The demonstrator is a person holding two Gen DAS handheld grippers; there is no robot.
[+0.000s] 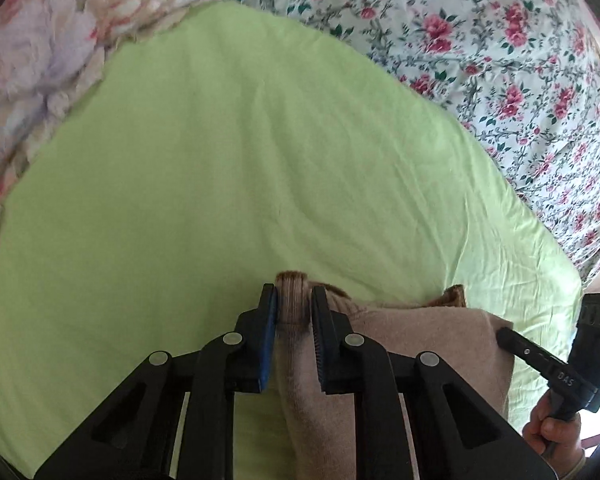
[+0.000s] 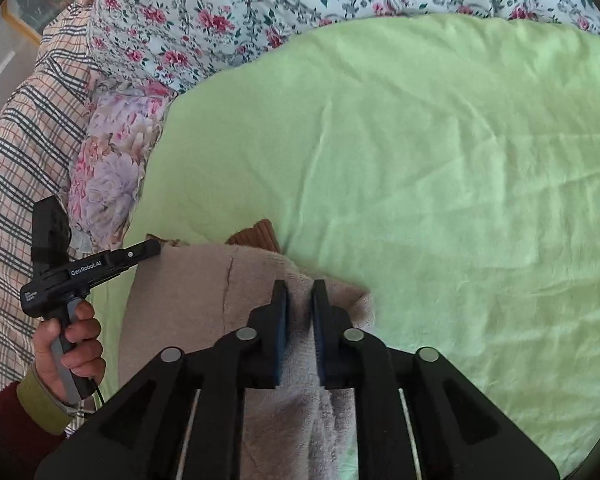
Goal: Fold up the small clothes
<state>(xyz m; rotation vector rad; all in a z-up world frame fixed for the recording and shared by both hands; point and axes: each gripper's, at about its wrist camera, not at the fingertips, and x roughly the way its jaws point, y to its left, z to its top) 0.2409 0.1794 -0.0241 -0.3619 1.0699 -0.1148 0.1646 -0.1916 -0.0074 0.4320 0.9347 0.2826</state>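
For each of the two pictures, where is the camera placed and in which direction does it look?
Left wrist view: sits on the left tool, looking forward and down at the light green bed sheet; its fingers pinch the beige knitted garment.
Right wrist view: sits on the right tool, looking down likewise, pinching a fold of that garment; the hand holding the other tool shows.
Both share garment, sheet, rose-patterned white quilt.

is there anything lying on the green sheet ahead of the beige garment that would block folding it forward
Nothing visible does. The green sheet ahead of the beige garment is bare; the floral bedding lies only along its far edge.
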